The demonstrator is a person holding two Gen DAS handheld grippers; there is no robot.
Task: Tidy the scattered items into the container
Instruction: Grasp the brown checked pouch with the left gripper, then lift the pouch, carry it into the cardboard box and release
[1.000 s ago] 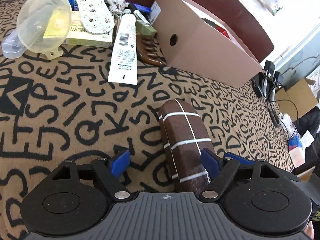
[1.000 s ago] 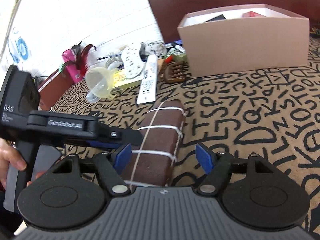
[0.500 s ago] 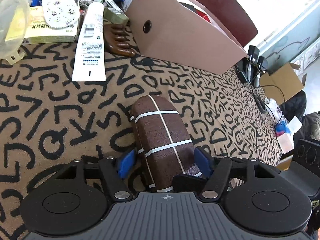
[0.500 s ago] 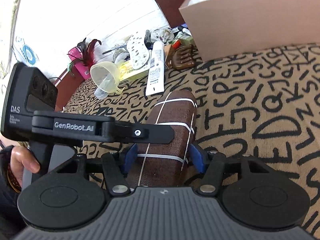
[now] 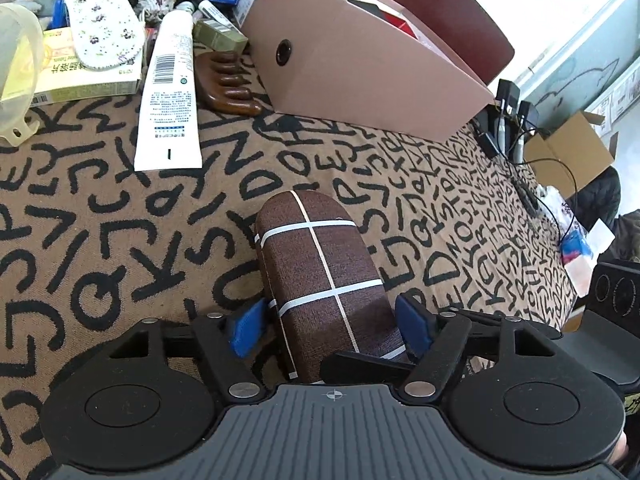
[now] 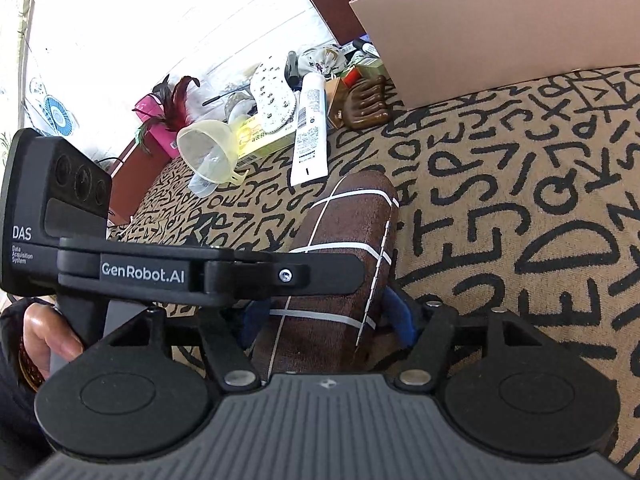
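A brown case with white grid lines (image 5: 324,280) lies on the letter-patterned cloth; it also shows in the right wrist view (image 6: 340,256). My left gripper (image 5: 332,330) straddles its near end, with the left pad touching and the right pad a little off the case. My right gripper (image 6: 324,320) is shut on the same case from the other side. The left gripper's finger crosses the case in the right wrist view. The pink cardboard box (image 5: 360,56) stands beyond, open at the top.
A white tube (image 5: 170,92), wooden comb (image 5: 230,88), yellow-green carton (image 5: 76,80), spotted insole (image 5: 100,12), marker (image 5: 208,8) and clear funnel (image 6: 208,152) lie left of the box. A dark chair back (image 5: 440,4) stands behind it. Cables and chargers (image 5: 504,120) lie at the table's right edge.
Both grippers moved in around the brown case. The right gripper's jaws closed onto it; the left gripper's jaws narrowed around it.
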